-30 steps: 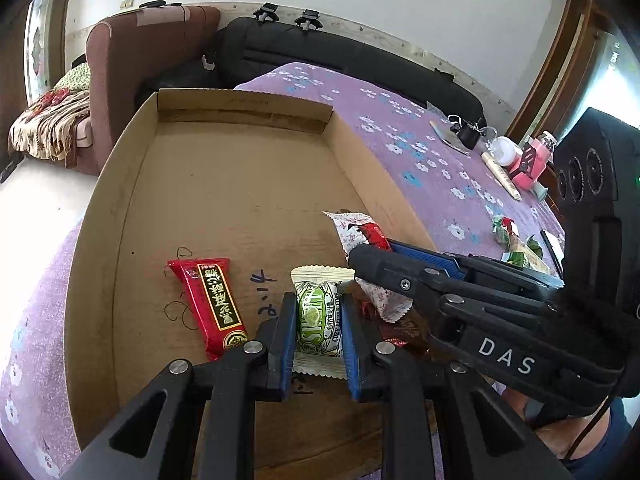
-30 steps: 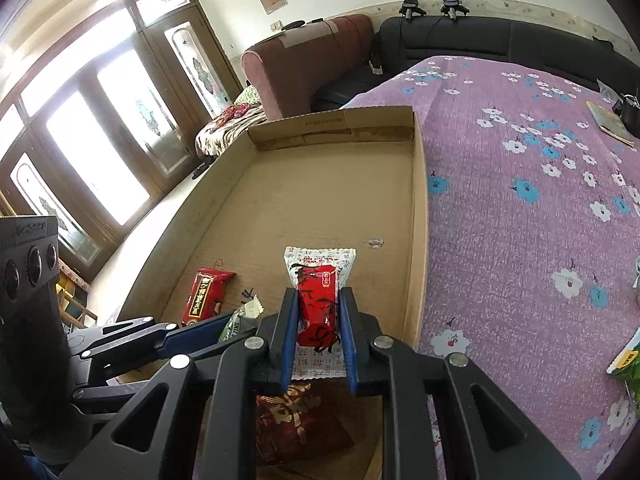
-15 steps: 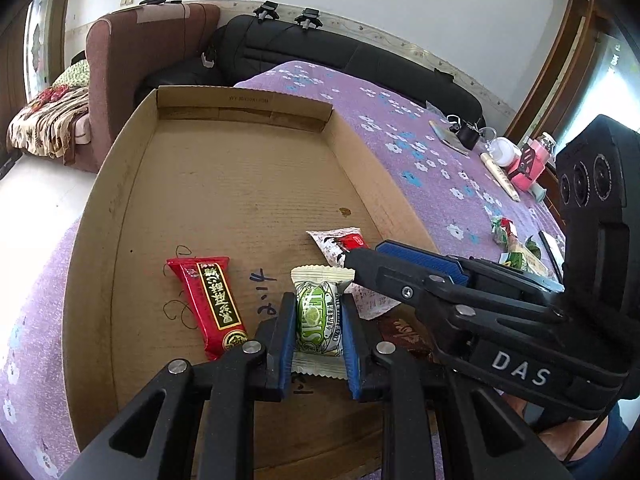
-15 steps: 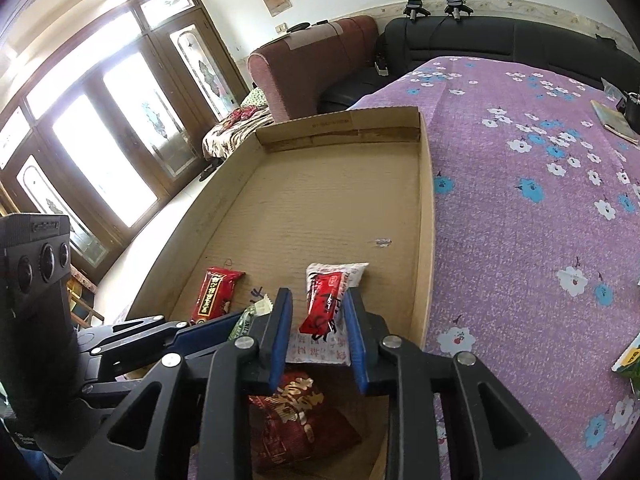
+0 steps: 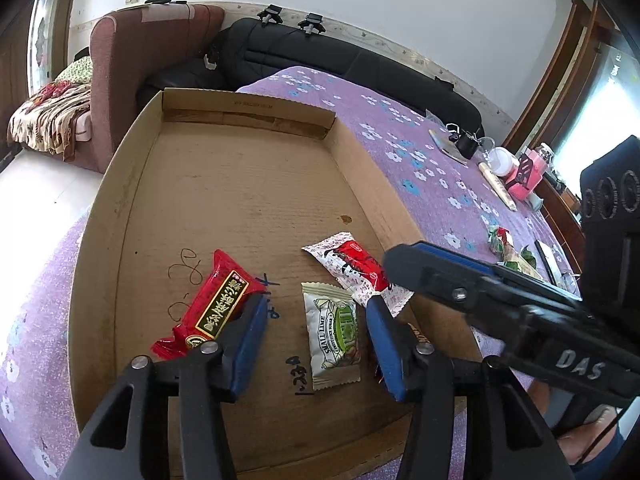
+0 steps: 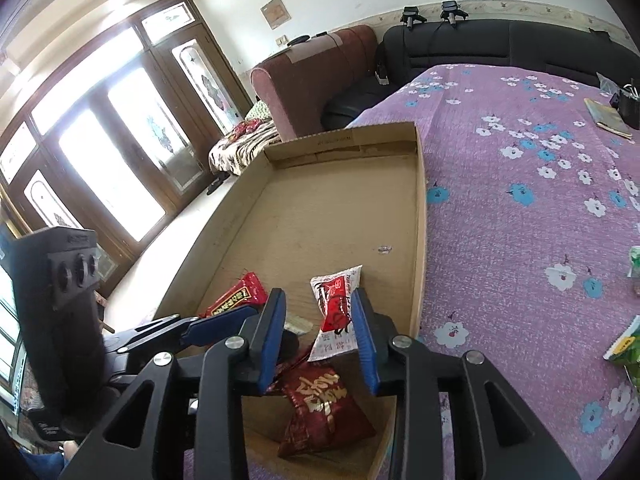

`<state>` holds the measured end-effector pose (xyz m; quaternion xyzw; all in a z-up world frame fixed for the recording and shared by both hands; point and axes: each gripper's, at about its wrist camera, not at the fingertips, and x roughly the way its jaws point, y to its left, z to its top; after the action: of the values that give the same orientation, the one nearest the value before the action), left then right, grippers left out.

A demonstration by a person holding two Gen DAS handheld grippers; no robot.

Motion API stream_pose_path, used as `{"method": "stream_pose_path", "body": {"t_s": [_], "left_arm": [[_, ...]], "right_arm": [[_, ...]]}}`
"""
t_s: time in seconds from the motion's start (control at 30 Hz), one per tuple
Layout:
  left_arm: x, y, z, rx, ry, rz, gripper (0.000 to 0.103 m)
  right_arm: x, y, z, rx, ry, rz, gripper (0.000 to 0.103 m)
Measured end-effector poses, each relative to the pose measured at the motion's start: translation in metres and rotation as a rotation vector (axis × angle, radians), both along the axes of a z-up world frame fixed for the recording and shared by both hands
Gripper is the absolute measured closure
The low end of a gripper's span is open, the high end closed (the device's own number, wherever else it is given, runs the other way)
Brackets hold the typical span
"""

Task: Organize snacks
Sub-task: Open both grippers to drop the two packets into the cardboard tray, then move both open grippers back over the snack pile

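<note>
Surface: purple flowered cloth (image 6: 520, 208) covered the worktop beneath a shallow cardboard tray (image 5: 120, 208).
Left gripper (image 5: 312, 344): open, straddling the released green lime packet (image 5: 334, 336) lying flat in the tray.
Right gripper (image 6: 320, 340): open around a red-and-white packet (image 6: 336, 312), laid beside the row.
Neighbours: red bar (image 5: 218, 304); dark-red pouch (image 6: 320, 408) nearest.
Room: brown armchair (image 5: 148, 52), black sofa (image 5: 360, 68) beyond.

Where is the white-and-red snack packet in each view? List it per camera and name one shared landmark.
Left wrist: the white-and-red snack packet lies right of centre, beyond the green lime packet.
Right wrist: white-and-red snack packet at lower centre, between the open tongs.
Shared landmark: the cardboard tray holding it.
</note>
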<state>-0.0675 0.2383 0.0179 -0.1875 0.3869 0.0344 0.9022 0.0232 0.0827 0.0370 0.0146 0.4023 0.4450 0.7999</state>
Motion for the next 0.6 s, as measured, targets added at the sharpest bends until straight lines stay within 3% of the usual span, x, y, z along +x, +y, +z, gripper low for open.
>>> {"method": "stream_pose_path", "body": {"t_s": [0.2, 0.3, 0.6], "left_arm": [[-0.001, 0.001, 0.001, -0.001, -0.014, 0.009, 0.048], [-0.003, 0.0, 0.003, 0.002, -0.024, 0.004, 0.048], [-0.008, -0.007, 0.01, 0.052, -0.056, 0.01, 0.048]], "right_arm": [[0.0, -0.027, 0.017, 0.011, 0.003, -0.038, 0.069], [-0.001, -0.047, 0.022, 0.016, -0.003, -0.07, 0.062], [0.011, -0.138, 0.027, 0.075, 0.03, -0.224, 0.062]]}}
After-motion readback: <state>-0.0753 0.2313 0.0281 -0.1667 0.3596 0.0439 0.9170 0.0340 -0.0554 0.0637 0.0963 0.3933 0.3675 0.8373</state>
